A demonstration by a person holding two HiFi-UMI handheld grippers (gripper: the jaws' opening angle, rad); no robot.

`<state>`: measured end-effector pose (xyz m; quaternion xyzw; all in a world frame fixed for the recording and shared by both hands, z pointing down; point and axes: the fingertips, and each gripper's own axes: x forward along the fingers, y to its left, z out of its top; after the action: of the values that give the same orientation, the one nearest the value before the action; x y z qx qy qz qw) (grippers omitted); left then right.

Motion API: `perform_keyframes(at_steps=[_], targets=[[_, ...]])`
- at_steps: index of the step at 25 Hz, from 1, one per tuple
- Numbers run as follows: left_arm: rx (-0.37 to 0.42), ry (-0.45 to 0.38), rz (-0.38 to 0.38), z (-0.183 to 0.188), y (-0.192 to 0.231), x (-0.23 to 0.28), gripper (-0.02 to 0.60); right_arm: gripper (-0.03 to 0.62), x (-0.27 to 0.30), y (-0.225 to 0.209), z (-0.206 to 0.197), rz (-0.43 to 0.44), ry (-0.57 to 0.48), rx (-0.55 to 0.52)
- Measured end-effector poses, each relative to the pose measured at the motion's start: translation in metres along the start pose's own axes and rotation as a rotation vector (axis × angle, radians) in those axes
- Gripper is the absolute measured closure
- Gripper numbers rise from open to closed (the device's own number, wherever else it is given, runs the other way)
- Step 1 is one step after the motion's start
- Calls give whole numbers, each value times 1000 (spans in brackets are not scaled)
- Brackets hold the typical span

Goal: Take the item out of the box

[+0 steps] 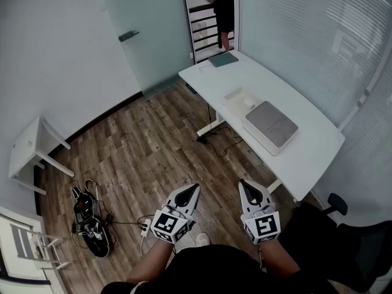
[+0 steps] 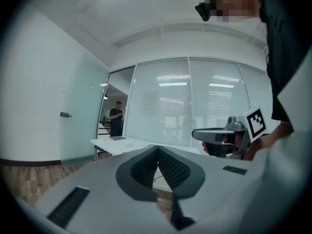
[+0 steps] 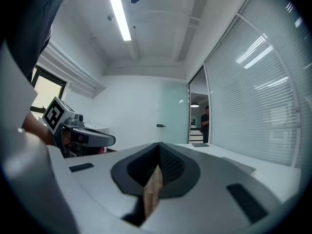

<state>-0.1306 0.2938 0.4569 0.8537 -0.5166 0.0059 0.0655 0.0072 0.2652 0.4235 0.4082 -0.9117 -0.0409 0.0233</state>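
Note:
A white box with a flat grey lid [image 1: 270, 126] lies on the white desk [image 1: 306, 112] at the right, well ahead of both grippers. Its contents are hidden. In the head view my left gripper [image 1: 193, 188] and right gripper [image 1: 244, 184] hang side by side over the wood floor, close to the person's body and short of the desk. Both are shut with nothing between the jaws. The left gripper view shows its jaw tips [image 2: 157, 150] meeting, with the right gripper [image 2: 219, 135] beside them. In the right gripper view the tips [image 3: 159, 146] also meet, and the left gripper [image 3: 87, 138] shows at the left.
A grey-green notebook [image 1: 223, 59] lies at the desk's far end. A person [image 1: 223, 8] stands in the doorway beyond it. Cables and a black bag [image 1: 92, 225] lie on the floor at the left, near a small white table [image 1: 27, 149]. A chair [image 1: 337, 204] stands at the right.

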Motion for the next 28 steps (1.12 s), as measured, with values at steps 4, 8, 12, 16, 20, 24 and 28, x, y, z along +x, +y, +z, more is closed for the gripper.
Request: perform_keyframes(at_steps=[4,8,12,16,20,24,28], targets=[[0,-1,3,2,-7,0,569,592,-2,-3,-1,-2,-3,-1],[0,-18,-9,4,-10,-1,569,592,-1,-4,3,1,-4,-3],[0,-21,-40,-1,-9,-3,569,591,5,3,4,31,-15,39],[-8,-18,-41,-2,0,-2,569,589,15,9,2,36,-5,62],[5,-19,-54,0,13,1,569,589,27,10,-3,22,9,77],[-16,-13,-54,-5,33,-3,569,589,41,18,-9,-1,19,102],[-10,-15,-69,-5,48,2,569,589,53,21,-9,-27,15,93]])
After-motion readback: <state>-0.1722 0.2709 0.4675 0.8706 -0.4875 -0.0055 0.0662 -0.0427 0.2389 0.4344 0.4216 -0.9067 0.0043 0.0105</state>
